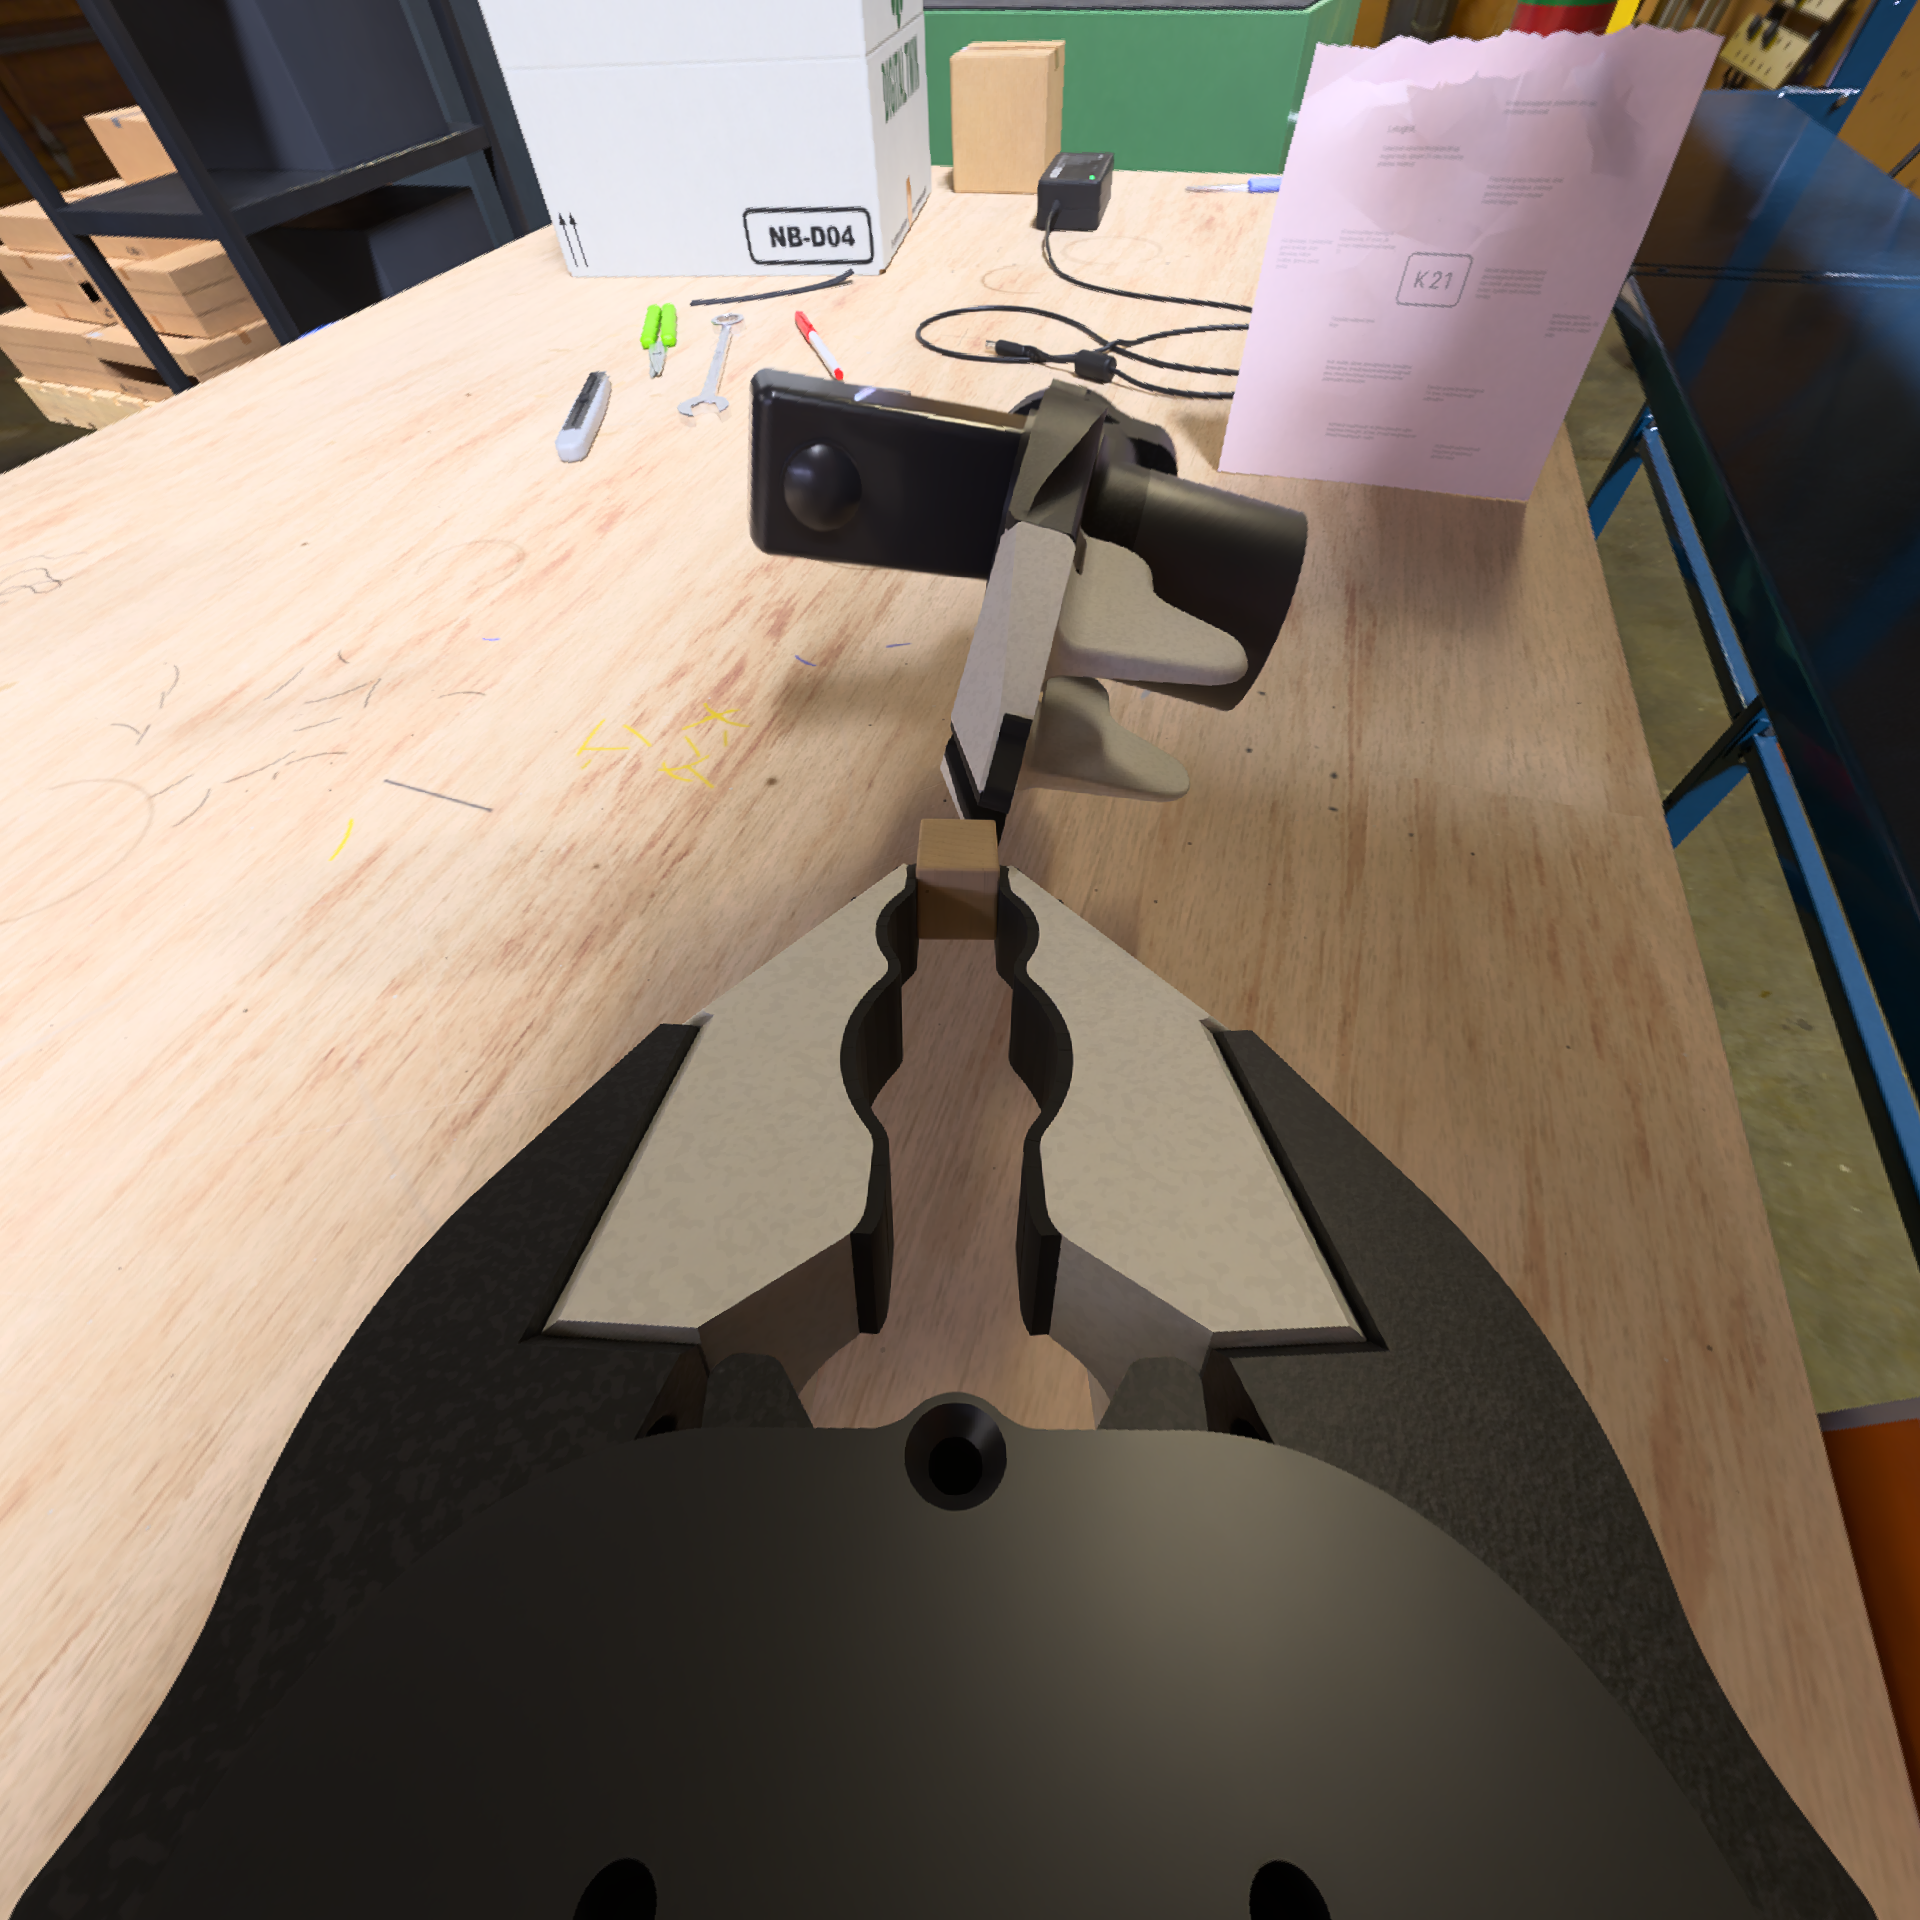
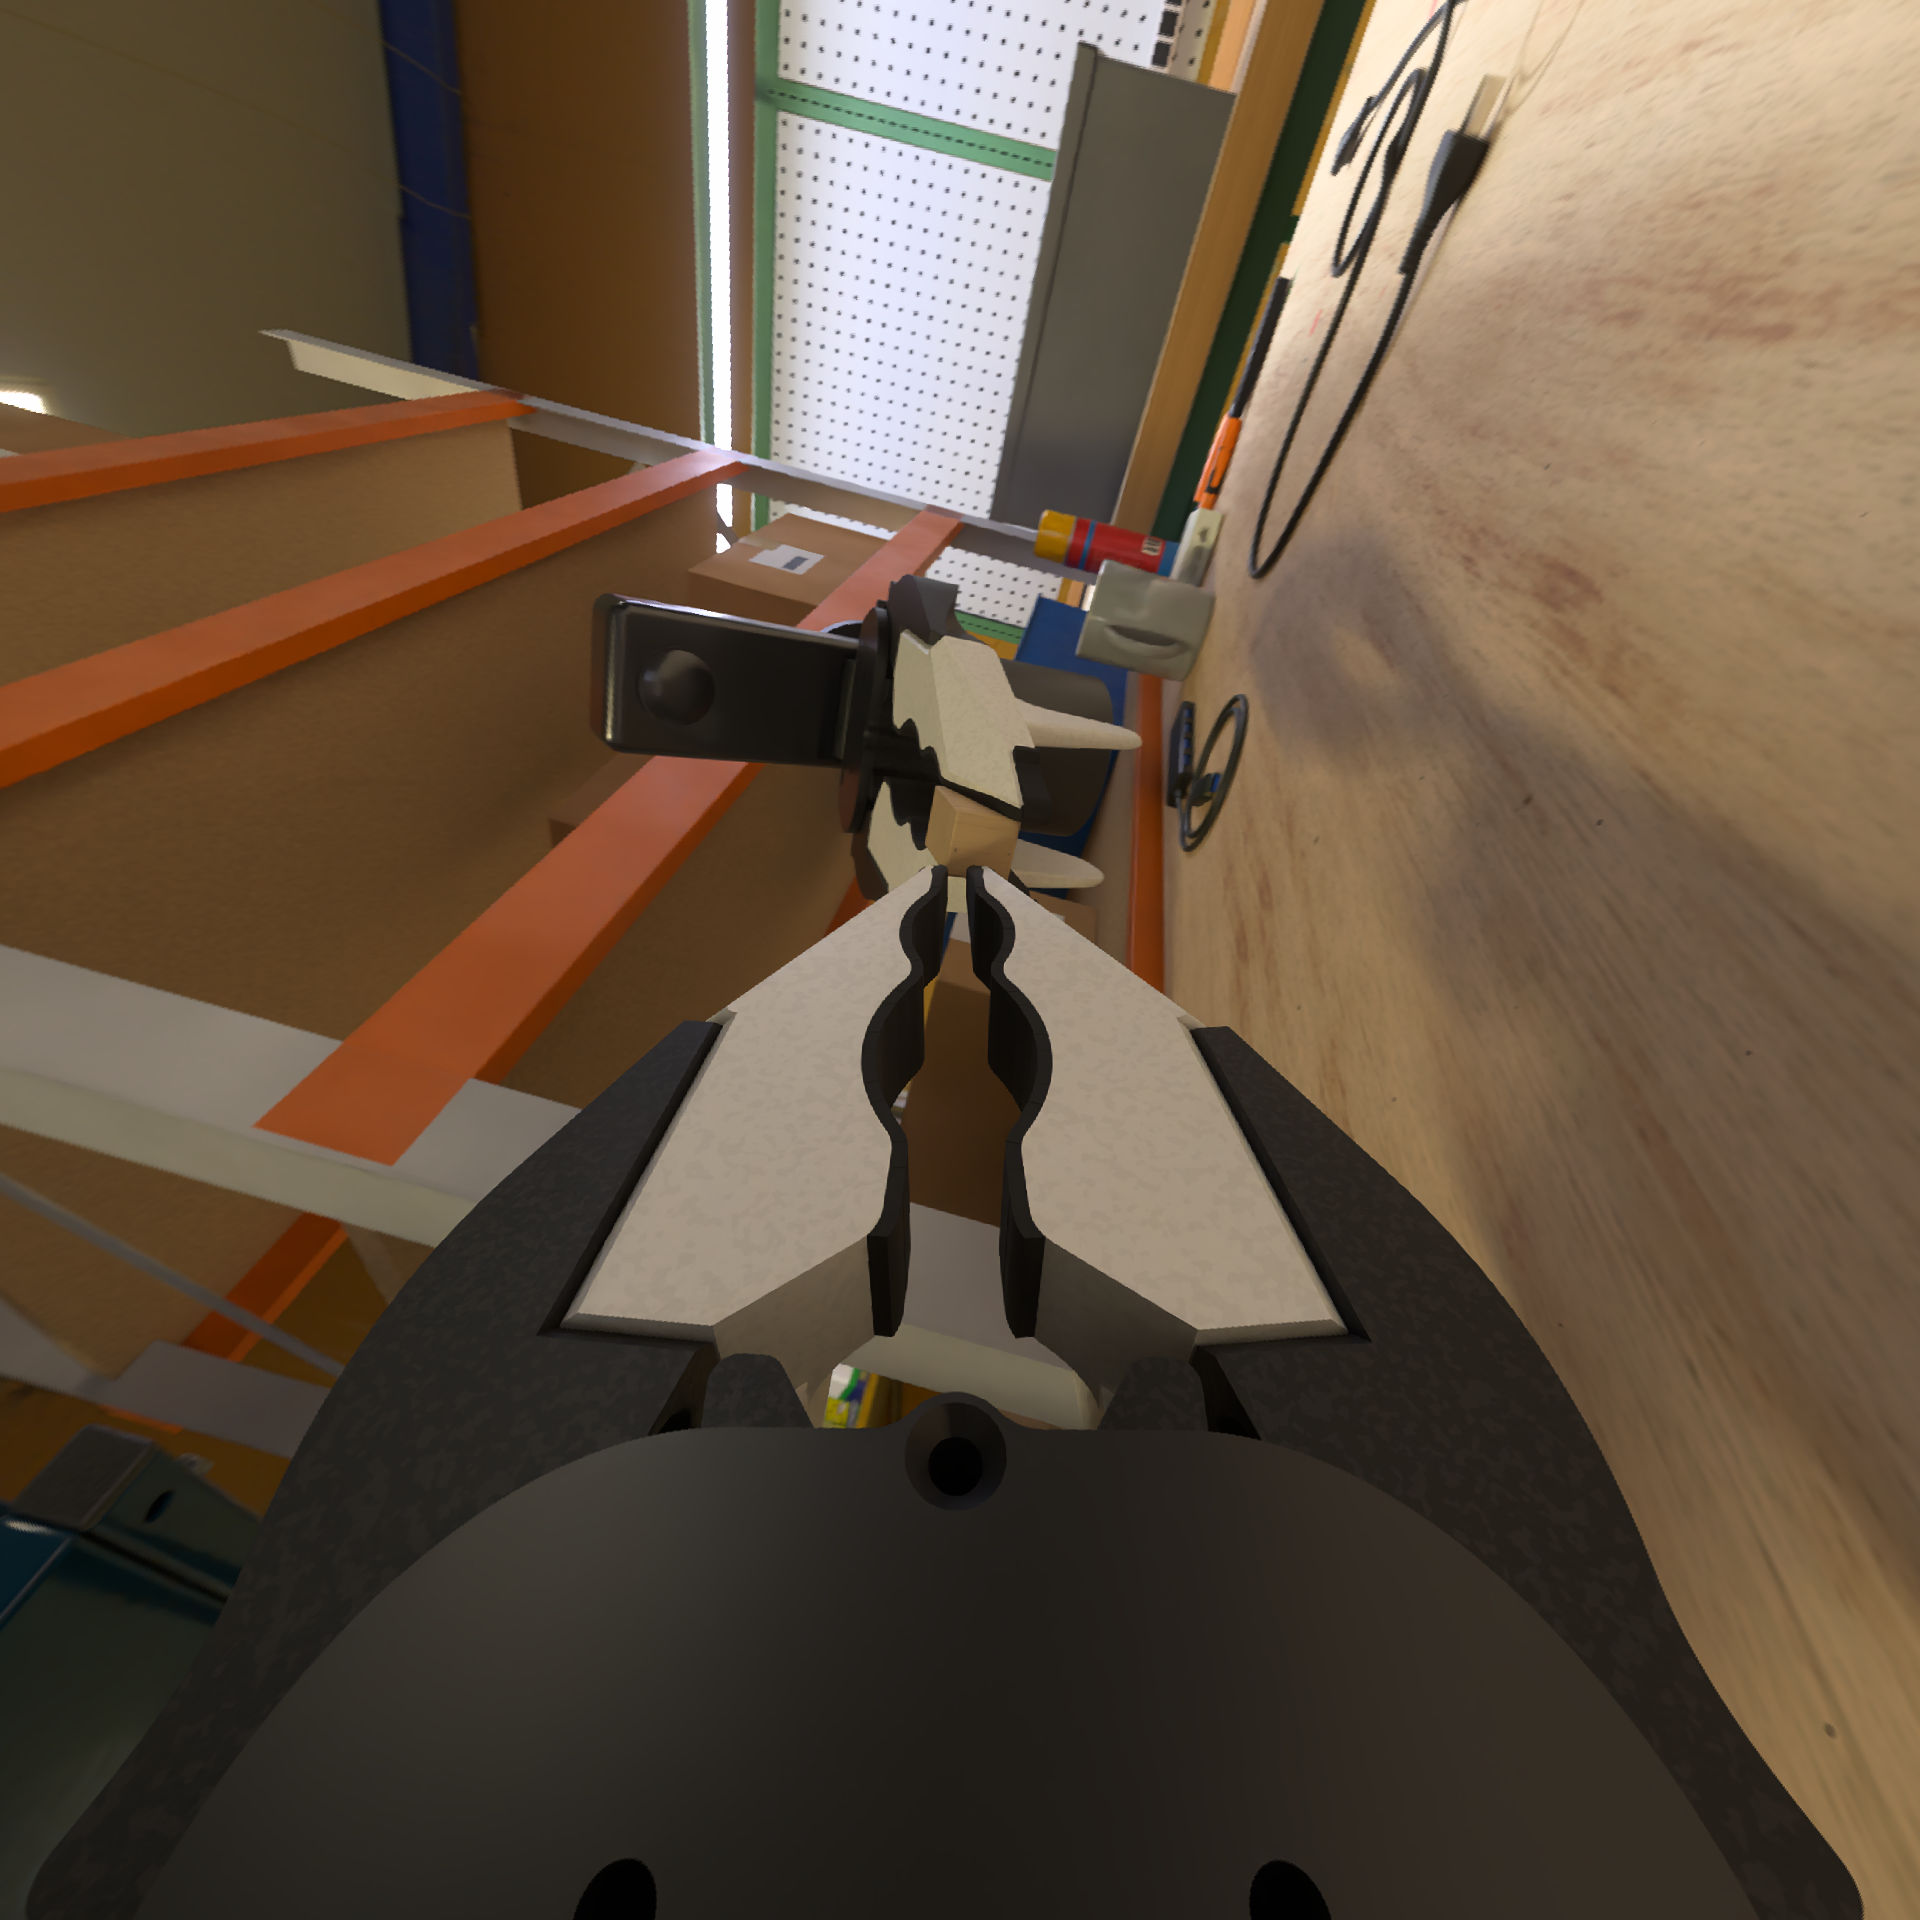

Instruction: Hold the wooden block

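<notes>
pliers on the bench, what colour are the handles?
Bright green on the pliers, lying beside the wrench. Left wrist view shows it best.

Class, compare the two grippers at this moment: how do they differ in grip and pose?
The left gripper is clamped on the wooden block; the right gripper is nearly shut, only its tips meeting the block. The left looks along the workbench; the right is rolled sideways. Both meet at the block.

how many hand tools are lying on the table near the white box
4 show in the left wrist view, in a loose row before the white box: utility knife, green-handled pliers, wrench, red marker. More may be hidden.
</notes>
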